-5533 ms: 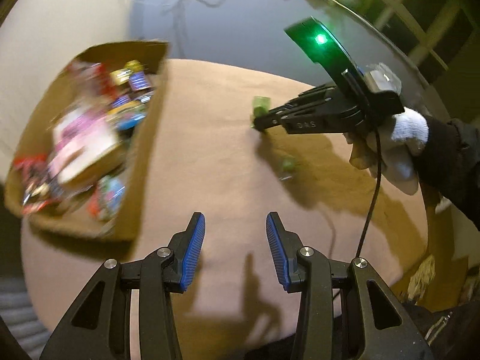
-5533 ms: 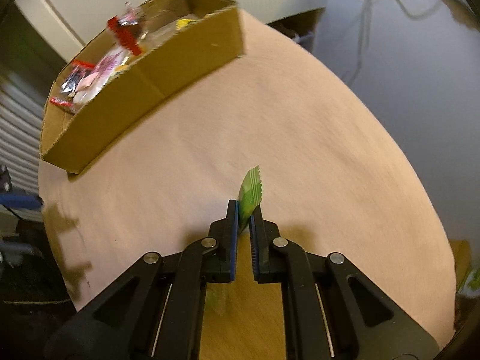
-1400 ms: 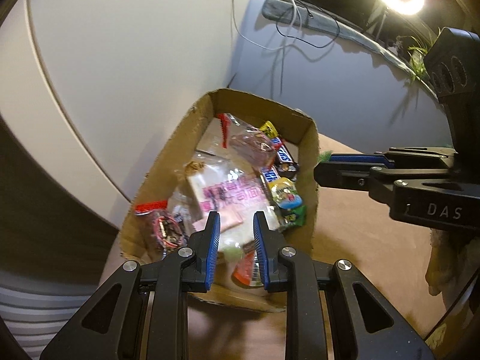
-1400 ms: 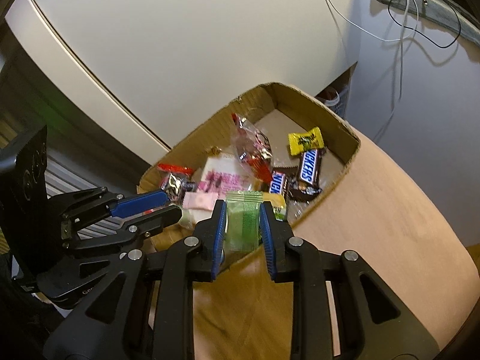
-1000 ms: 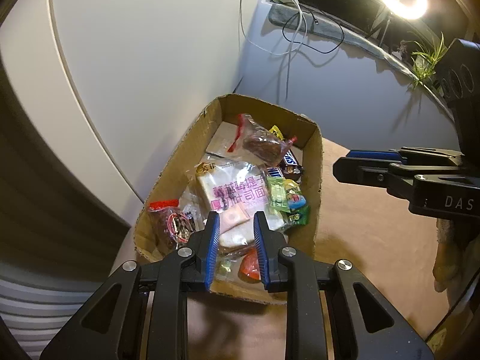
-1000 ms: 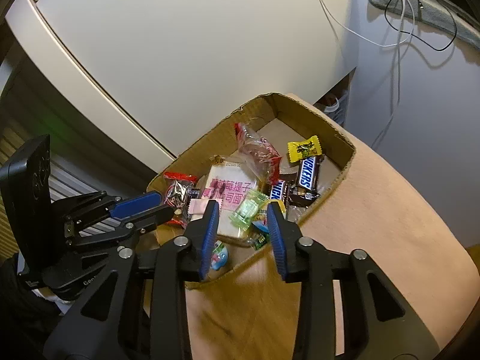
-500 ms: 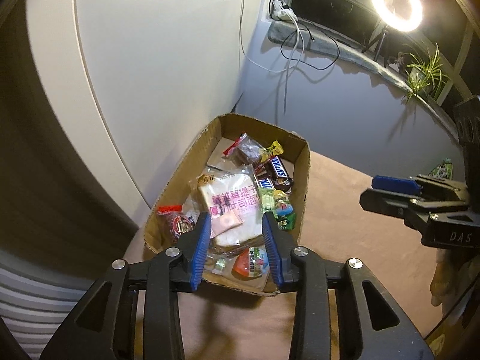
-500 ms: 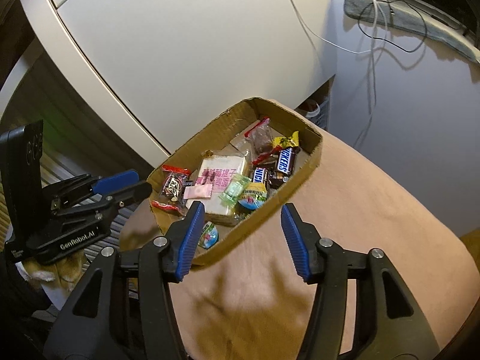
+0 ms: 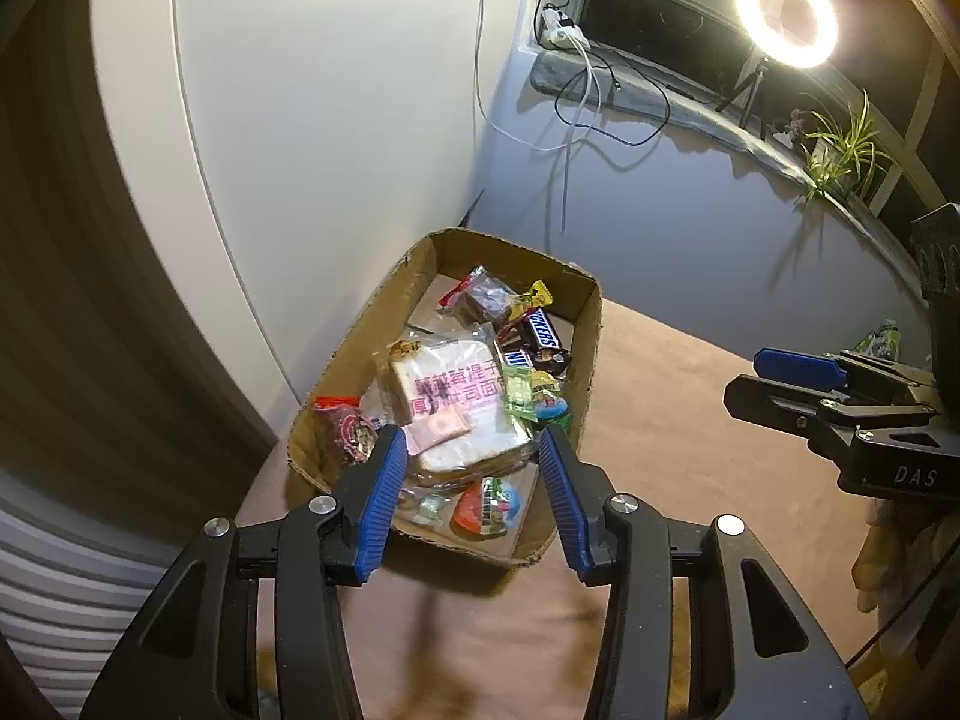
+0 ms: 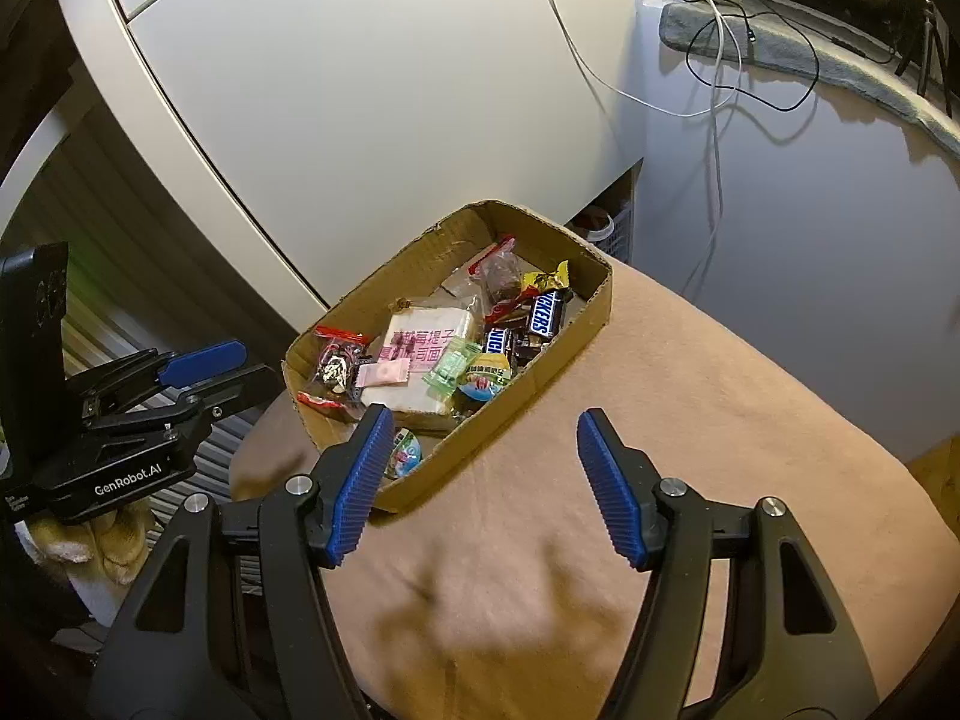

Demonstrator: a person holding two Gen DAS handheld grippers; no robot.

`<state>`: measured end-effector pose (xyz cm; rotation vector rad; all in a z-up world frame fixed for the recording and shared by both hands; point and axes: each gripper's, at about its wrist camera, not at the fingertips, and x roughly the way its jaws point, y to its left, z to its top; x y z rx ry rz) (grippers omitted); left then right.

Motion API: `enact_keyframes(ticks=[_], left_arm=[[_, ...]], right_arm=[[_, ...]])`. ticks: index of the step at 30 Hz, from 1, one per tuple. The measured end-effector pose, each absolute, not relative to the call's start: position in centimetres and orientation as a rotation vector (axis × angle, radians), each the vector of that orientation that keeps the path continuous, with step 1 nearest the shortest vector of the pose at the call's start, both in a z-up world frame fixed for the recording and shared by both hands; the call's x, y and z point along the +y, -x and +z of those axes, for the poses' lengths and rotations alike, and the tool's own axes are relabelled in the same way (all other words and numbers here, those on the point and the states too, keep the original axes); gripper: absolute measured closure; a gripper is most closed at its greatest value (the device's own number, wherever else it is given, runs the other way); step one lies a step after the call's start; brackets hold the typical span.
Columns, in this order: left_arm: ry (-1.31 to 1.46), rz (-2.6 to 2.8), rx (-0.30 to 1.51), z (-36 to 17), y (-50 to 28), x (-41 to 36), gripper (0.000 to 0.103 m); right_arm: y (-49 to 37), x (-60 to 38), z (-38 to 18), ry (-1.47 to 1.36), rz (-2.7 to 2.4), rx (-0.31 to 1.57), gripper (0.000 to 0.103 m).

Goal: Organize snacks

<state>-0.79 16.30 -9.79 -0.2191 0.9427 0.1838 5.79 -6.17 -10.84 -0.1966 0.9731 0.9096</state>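
Snacks fill the cardboard box [image 10: 558, 354] at the far edge of the tan-covered table [image 10: 690, 456]: a Snickers bar [image 10: 547, 311], a wrapped toast slice [image 10: 423, 354], a green candy packet [image 10: 451, 367]. Left gripper [image 9: 474, 498] and right gripper [image 10: 489, 480] both hover spread wide, holding nothing.

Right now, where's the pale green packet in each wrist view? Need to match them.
Left wrist: pale green packet lies in the cardboard box, against its right wall, just above the left gripper.
Right wrist: same packet sits mid-box, above the right gripper.
Shared landmark: the Snickers bar just beyond it.
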Motion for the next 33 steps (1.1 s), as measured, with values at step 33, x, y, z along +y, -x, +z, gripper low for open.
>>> enact_keyframes(ticks=[33], left_arm=[[0.188,0.226,0.961,-10.0,0.9,15.6,0.036]], right_arm=[[-6.2,-7.3,-11.8,0.16,0.839,0.998,0.028]])
